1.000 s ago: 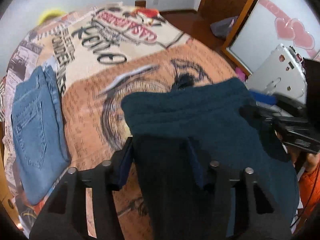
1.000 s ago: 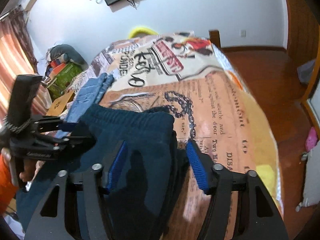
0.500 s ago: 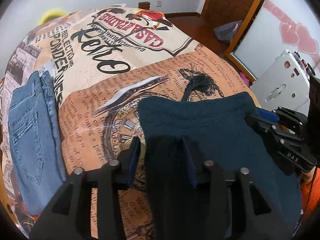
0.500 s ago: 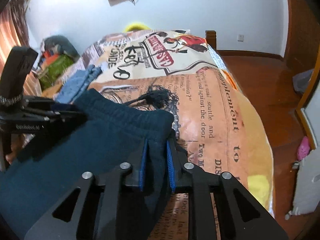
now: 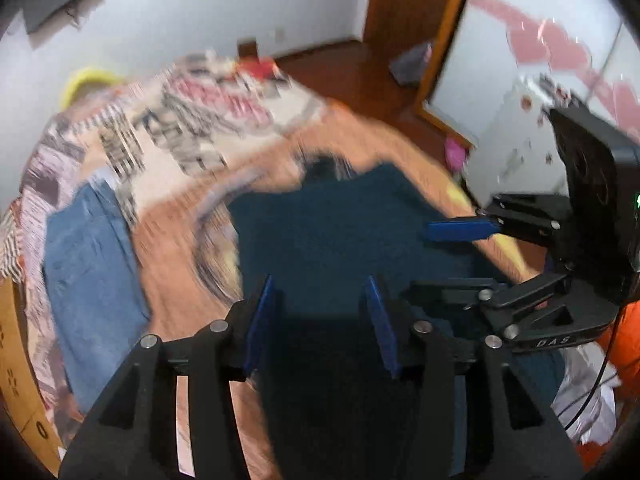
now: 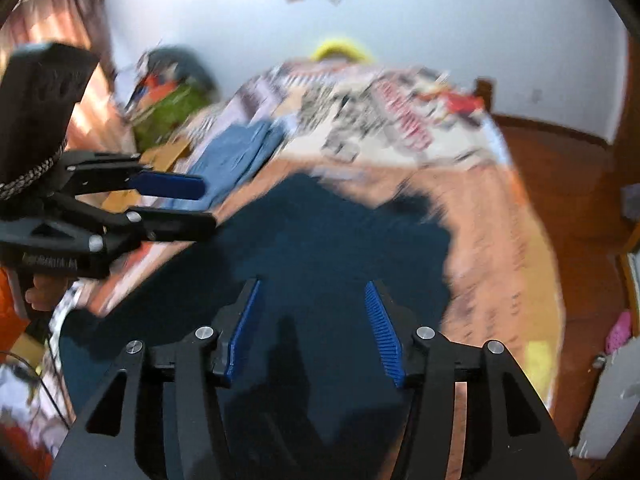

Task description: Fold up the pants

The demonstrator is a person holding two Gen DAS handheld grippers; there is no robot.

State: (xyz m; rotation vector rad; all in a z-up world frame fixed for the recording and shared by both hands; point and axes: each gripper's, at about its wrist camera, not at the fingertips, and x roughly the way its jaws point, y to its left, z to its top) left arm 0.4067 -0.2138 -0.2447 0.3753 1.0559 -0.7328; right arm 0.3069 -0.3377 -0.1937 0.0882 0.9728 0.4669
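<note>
Quick count first: two grippers, two pairs of pants, one bed.

The pants being folded are the dark teal pants (image 5: 340, 232), a soft, thick-looking knit. They lie on the bed near its close edge, on the orange part of the printed bedspread (image 5: 172, 240), and the near part runs down toward both cameras. The far edge looks like a straight fold or waistband, with a dark blurry tuft just past it, too smeared to tell what it is. The second pair is the blue jeans (image 5: 88, 264), folded and lying along the left side of the bed, apart from the teal pair.

The left gripper (image 5: 320, 320) has its blue pads spread apart with teal fabric showing in the gap, and the pads aren't pressing on it. The right gripper (image 6: 312, 328) is the same deal: its jaws have just been opening and now stand apart over the cloth with nothing pinched. Each gripper also shows up in the other's view, hanging above the pants with its fingers apart.

Both views are pretty motion-blurred, so the bedspread print is unreadable.
</note>
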